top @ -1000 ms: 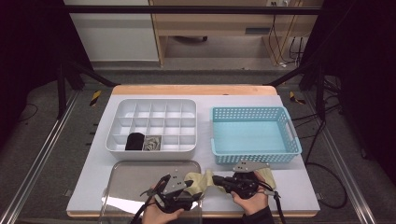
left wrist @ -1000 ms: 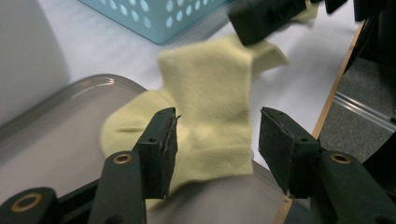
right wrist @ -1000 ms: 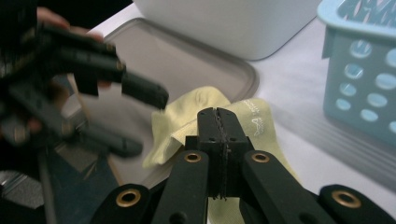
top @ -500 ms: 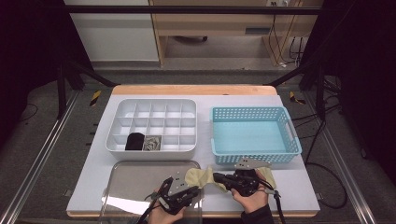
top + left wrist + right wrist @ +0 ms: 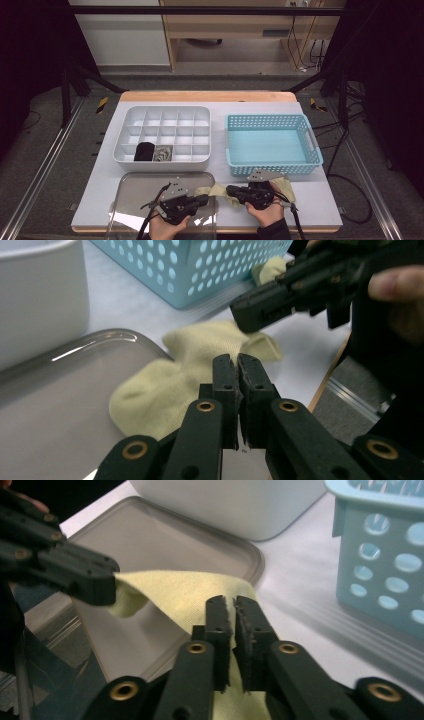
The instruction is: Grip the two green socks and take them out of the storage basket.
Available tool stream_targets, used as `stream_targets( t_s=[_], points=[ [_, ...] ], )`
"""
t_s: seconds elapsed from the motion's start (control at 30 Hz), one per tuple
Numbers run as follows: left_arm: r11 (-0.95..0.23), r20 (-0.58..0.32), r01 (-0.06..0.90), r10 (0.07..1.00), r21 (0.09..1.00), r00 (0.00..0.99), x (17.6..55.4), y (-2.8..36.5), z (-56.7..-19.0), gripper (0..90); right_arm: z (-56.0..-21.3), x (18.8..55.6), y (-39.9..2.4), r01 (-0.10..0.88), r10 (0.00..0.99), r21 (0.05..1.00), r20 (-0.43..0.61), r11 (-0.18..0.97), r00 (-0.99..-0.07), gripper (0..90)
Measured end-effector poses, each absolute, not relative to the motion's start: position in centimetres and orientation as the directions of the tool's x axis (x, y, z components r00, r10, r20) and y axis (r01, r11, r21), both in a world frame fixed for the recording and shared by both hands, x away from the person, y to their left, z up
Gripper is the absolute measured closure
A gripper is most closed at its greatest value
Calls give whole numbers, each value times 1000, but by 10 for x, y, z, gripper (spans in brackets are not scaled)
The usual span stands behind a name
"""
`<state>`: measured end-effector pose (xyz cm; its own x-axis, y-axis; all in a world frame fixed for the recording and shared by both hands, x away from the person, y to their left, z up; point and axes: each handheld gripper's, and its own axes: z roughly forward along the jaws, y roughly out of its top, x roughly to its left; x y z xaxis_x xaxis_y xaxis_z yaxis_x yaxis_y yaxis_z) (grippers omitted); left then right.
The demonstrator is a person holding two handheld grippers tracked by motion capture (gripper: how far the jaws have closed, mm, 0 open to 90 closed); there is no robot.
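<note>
I am stretching the pale yellow sock (image 5: 218,190) between my two tools at the near edge of the worktop (image 5: 310,200), where it hangs partly over the clear lid (image 5: 140,186) in front of the white divided tray (image 5: 162,162). My left hand-held gripper (image 5: 202,199) has just been closing and now pinches one end of the sock, while my right hand-held gripper (image 5: 231,190), whose jaws have just eased a little, grips the other end with cloth between its pads (image 5: 220,622). Next, I judge, comes folding or rolling the sock small enough for one tray compartment, which calls for keeping both pinches firm so neither end slips.
</note>
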<state>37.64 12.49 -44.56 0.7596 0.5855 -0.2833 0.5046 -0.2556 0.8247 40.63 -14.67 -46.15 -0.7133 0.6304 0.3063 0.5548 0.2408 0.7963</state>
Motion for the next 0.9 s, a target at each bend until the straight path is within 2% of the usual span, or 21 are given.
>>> stream_targets(
  t_s=[0.03,0.07,0.2,0.23,0.27,0.4,0.57,0.63,0.67,0.7,0.73,0.77,0.8,0.9],
  points=[
    [-245,-293,512,588,823,754,379,127,-442,862,-459,403,-149,532,620,813,296,237,-727,774],
    [-245,-293,512,588,823,754,379,127,-442,862,-459,403,-149,532,620,813,296,237,-727,774],
    [-215,-311,523,599,825,738,385,132,-432,864,-455,391,-151,481,597,845,266,234,-757,655],
    [-215,-311,523,599,825,738,385,132,-432,864,-455,391,-151,481,597,845,266,234,-757,655],
    [-211,-310,523,604,825,734,386,132,-430,864,-457,384,-150,467,586,851,256,241,-769,594],
    [-205,-310,522,608,828,731,389,130,-426,865,-467,378,-143,470,587,841,245,267,-772,555],
    [-198,-309,519,611,831,729,390,129,-426,865,-477,376,-135,468,588,826,217,315,-779,550],
    [-196,-306,518,617,833,725,391,129,-426,864,-482,375,-131,467,589,818,204,337,-782,560],
    [-194,-304,518,621,833,722,391,129,-426,864,-487,375,-129,467,595,809,188,358,-782,614],
    [-194,-303,518,623,833,721,391,129,-426,864,-487,375,-129,467,595,809,188,358,-782,614],
    [-191,-304,518,624,834,720,391,129,-426,864,-489,374,-129,465,598,806,179,367,-781,670],
    [-192,-301,516,625,835,720,391,130,-426,864,-491,374,-129,462,603,800,162,384,-781,804],
    [-192,-301,516,625,835,720,391,130,-426,864,-491,375,-130,463,602,800,165,382,-781,865],
    [-195,-301,519,628,832,718,390,133,-427,864,-487,374,-134,466,604,803,172,371,-778,898]
  ],
)
